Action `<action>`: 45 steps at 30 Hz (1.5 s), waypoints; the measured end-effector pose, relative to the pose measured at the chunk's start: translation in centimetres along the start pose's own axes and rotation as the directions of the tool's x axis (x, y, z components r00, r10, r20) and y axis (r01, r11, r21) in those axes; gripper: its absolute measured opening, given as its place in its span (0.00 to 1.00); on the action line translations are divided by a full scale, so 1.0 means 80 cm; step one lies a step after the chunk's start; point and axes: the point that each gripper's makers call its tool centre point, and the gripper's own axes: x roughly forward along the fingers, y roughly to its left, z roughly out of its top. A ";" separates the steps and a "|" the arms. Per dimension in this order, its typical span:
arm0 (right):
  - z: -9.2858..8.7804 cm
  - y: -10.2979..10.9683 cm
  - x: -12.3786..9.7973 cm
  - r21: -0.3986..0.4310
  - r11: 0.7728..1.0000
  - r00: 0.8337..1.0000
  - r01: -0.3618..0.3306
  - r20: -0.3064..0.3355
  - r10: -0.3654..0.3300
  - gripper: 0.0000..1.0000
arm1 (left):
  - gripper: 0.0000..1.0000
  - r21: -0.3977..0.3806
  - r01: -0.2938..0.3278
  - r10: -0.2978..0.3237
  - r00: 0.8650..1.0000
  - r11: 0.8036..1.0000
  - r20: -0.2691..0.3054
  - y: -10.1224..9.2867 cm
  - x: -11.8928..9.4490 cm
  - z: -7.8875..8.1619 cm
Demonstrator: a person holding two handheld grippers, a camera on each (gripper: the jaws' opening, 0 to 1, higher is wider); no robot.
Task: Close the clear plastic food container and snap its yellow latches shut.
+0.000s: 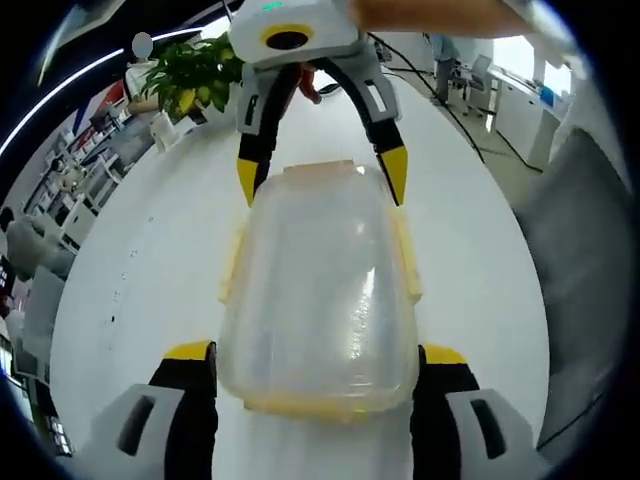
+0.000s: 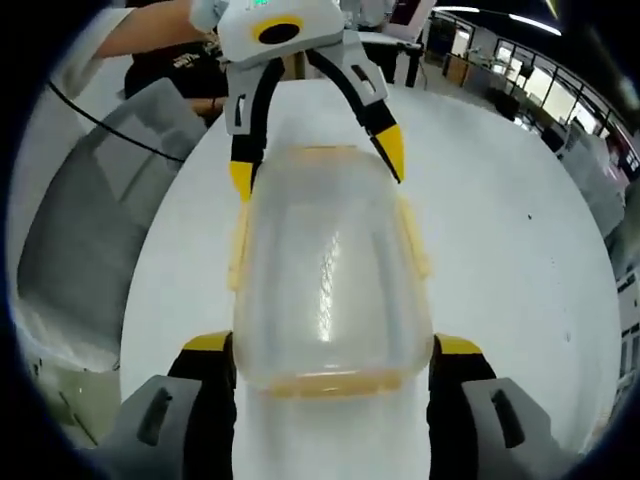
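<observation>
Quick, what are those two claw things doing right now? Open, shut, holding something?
Left gripper: spread open around one end of the clear container.
Right gripper: spread open around the opposite end; whether either actually presses it can't be told.

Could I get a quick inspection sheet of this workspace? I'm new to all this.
Surface: white table, bare around the box.
Job's things: clear box with lid on; yellow side latches look flared out, not snapped.
Clutter: nothing seen on the table.
Tongs: left tongs straddle one end of the box, right tongs the other; both open, contact unclear.
Cables: dark cable trailing across the far table edge.
Surroundings: potted plant, office desks, grey chair, person's arm.
</observation>
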 end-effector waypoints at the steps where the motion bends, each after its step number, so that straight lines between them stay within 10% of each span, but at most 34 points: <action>1: 0.003 0.002 0.002 0.001 1.000 1.000 0.000 0.000 0.000 0.76 | 0.77 0.000 0.001 -0.001 1.000 1.000 0.002 -0.001 -0.004 -0.005; 26: 0.055 0.020 0.034 0.034 0.999 1.000 0.021 0.019 -0.022 0.76 | 0.77 0.027 0.022 -0.022 1.000 0.999 0.020 -0.008 -0.038 -0.056; 45: 0.064 -0.039 0.039 0.039 0.999 0.999 0.033 0.002 -0.033 0.76 | 0.77 0.026 0.027 -0.028 0.999 0.999 0.043 0.053 -0.028 -0.063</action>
